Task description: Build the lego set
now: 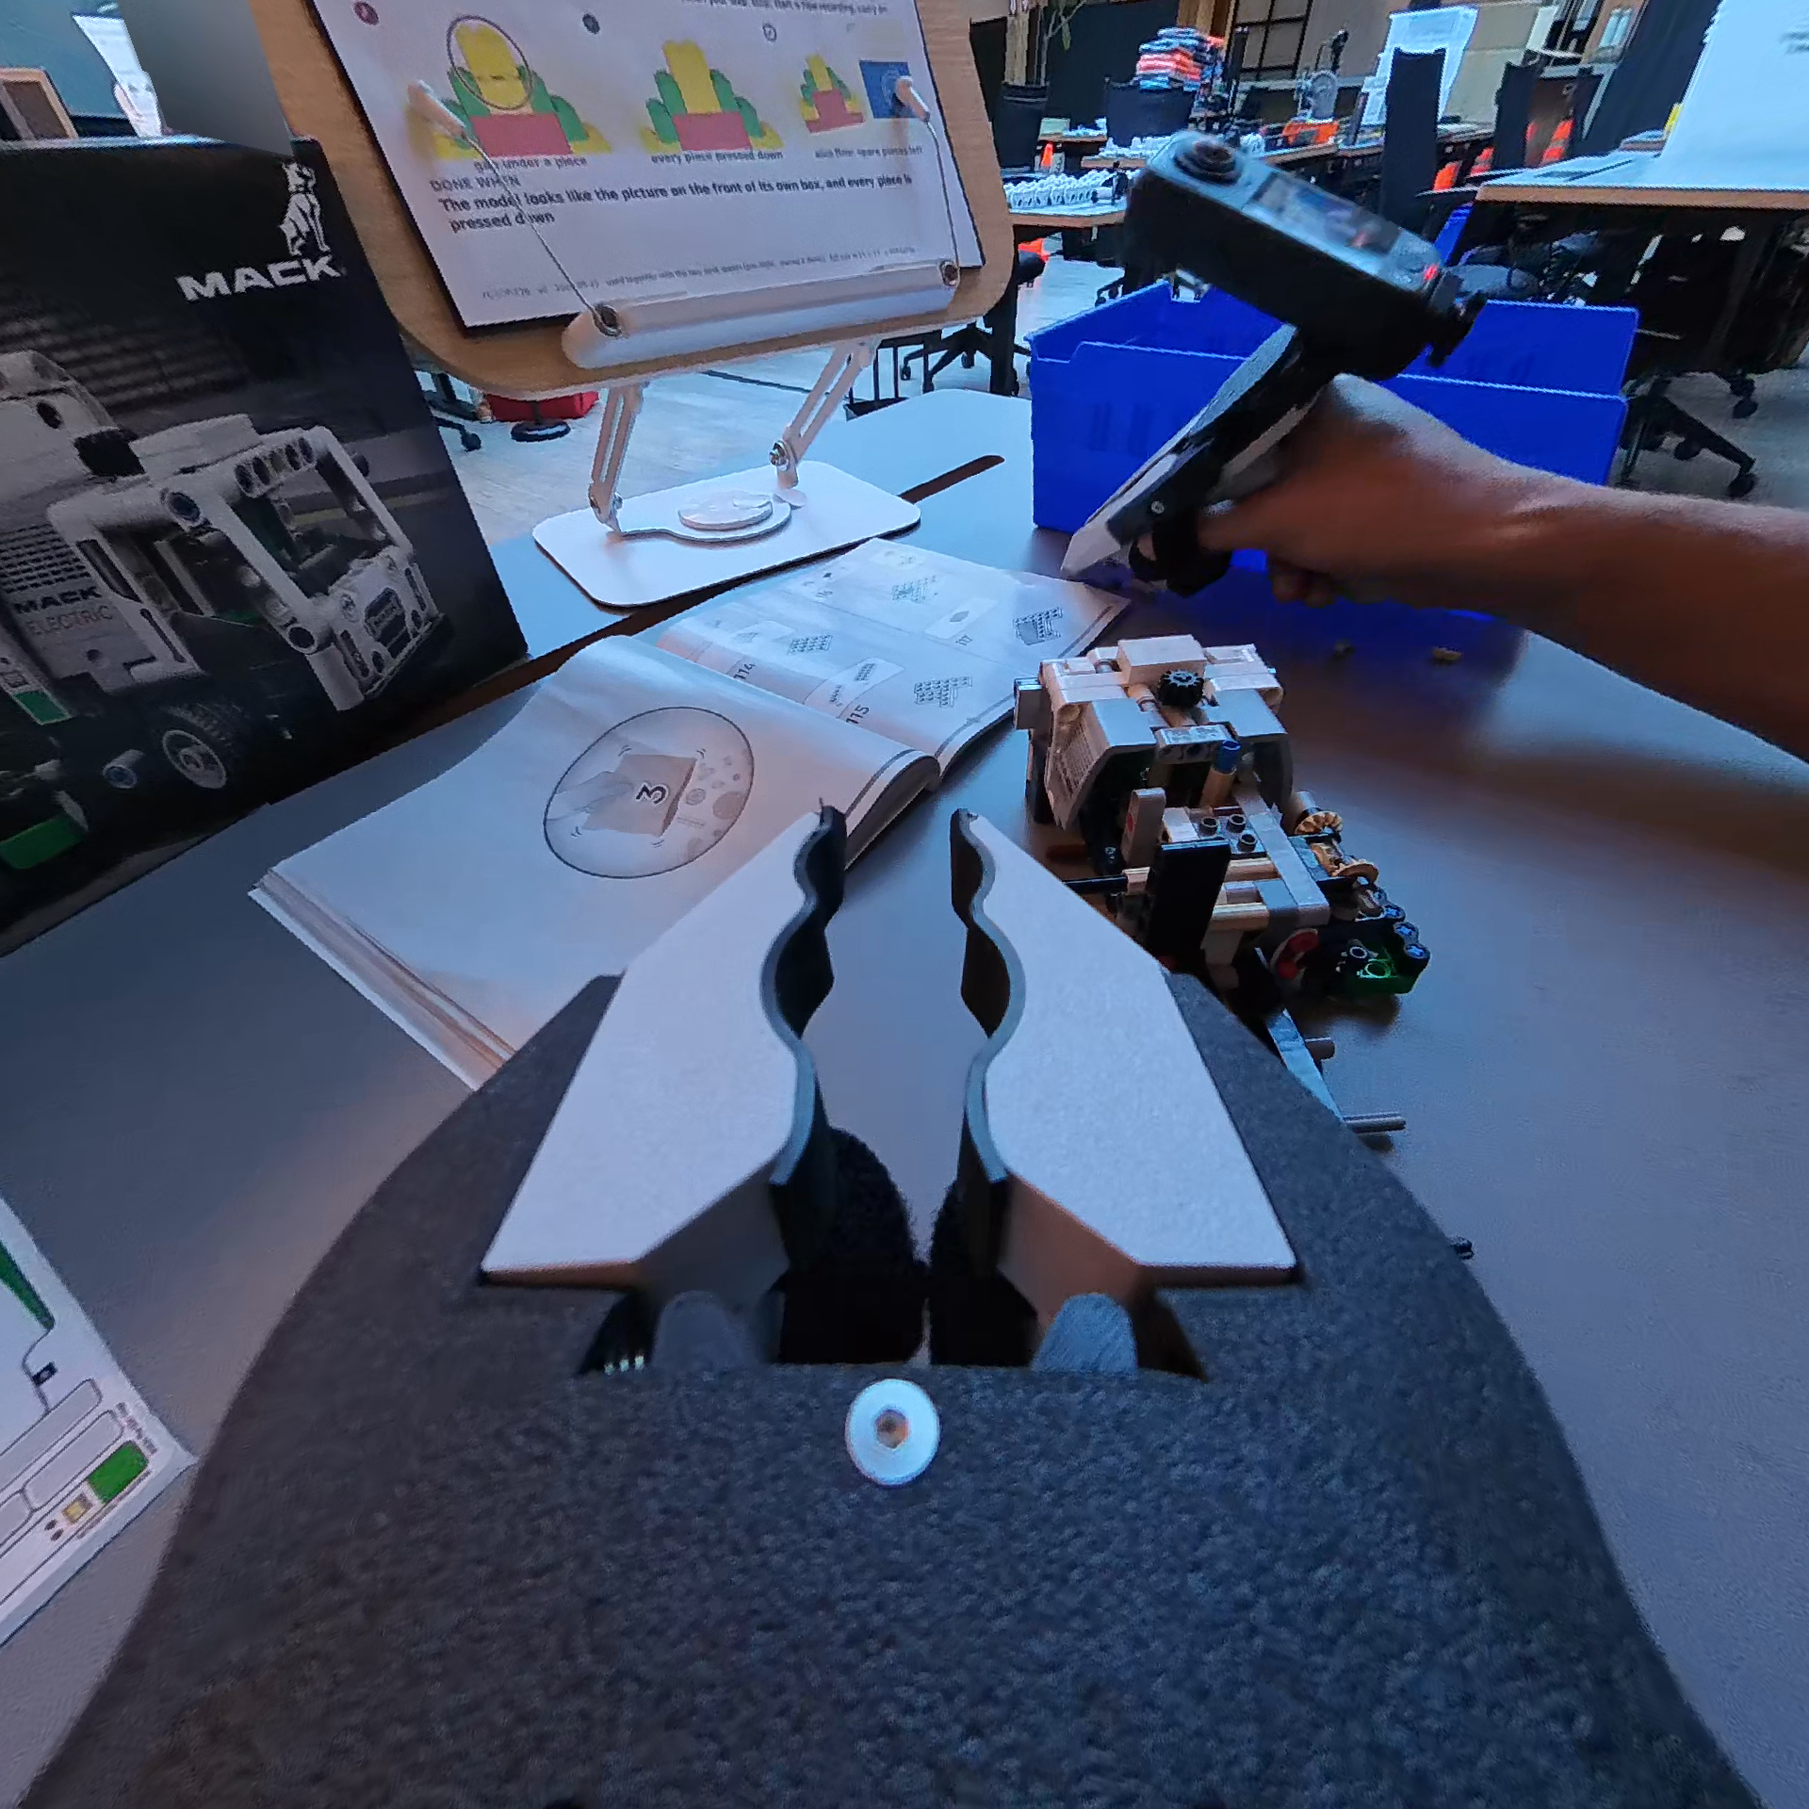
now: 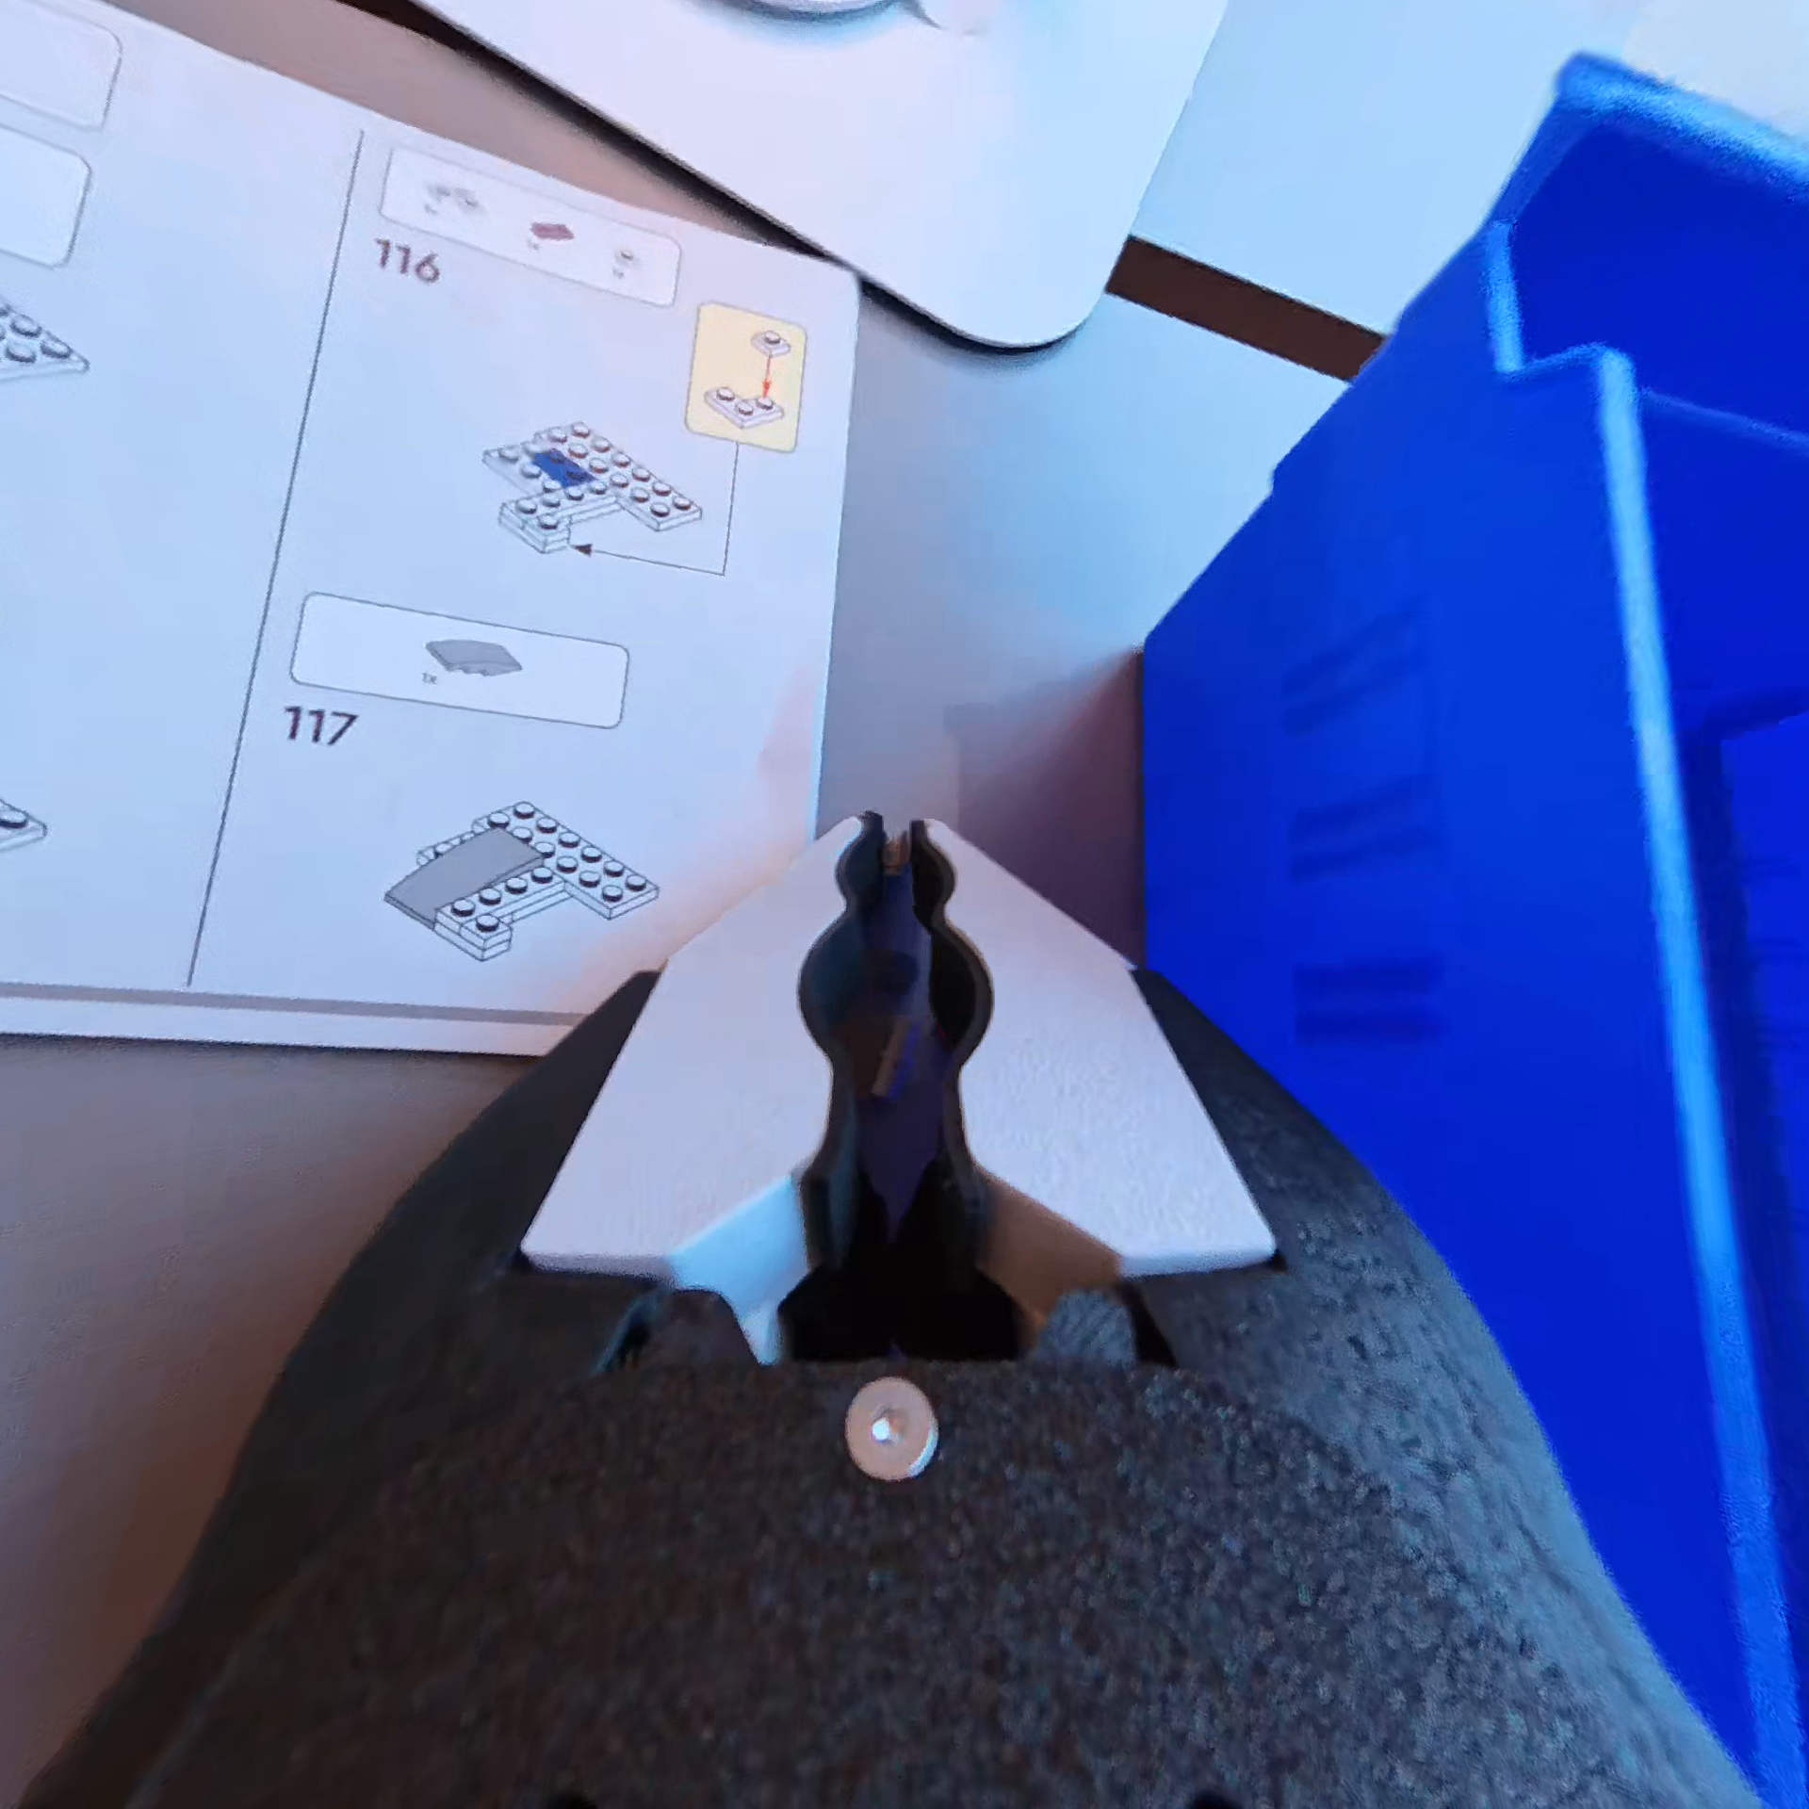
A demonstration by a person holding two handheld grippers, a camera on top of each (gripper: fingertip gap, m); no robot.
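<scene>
A partly built grey, white and black lego model [image 1: 1194, 812] stands on the dark table, just right of my left gripper [image 1: 896, 832]. That gripper is open and empty, and hovers over the edge of the open instruction booklet [image 1: 685, 773]. My right gripper [image 2: 893, 832] is closed, with a small tan piece [image 2: 893, 850] pinched between its tips. It hangs low over the table between the booklet's right page [image 2: 489, 548] and the blue bin [image 2: 1419, 783]. In the left wrist view a hand holds it [image 1: 1106, 558] at the booklet's far corner.
The set's box [image 1: 196, 538] stands at the left. A white stand [image 1: 724, 529] holds a sheet of pictures behind the booklet. The blue bin [image 1: 1321, 411] is at the back right. Small tan pieces [image 1: 1439, 654] lie on the table near it. A sticker sheet [image 1: 69, 1449] lies at the near left. My right fingertips sit around 35 centimetres from my left ones.
</scene>
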